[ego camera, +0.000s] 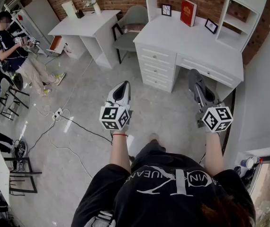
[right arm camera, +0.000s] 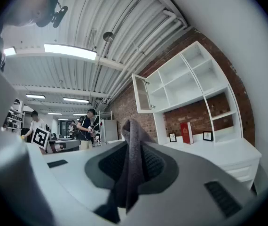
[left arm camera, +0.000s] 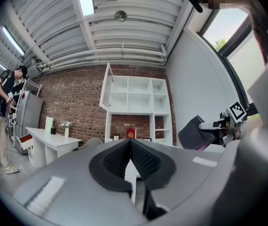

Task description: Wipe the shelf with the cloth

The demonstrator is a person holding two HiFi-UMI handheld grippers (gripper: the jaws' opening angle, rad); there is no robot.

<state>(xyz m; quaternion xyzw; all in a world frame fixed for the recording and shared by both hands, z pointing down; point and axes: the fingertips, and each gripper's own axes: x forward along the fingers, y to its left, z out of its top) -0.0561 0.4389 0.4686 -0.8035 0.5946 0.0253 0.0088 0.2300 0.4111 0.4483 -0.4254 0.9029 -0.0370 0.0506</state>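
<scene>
Approach: right gripper [ego camera: 194,74] pinches grey cloth [right arm camera: 133,164] (left gripper [ego camera: 123,85] closed, empty); next, reach the far shelf [ego camera: 241,22].

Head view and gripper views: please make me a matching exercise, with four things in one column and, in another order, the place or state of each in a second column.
1. dark grey cloth
2. red book
3. grey padded chair
4. left gripper

A. jaws together, empty
B. standing on the white desk with drawers
C. clamped in the right gripper
D. between that desk and the small white table

Pairs: 1-C, 2-B, 3-D, 4-A
</scene>
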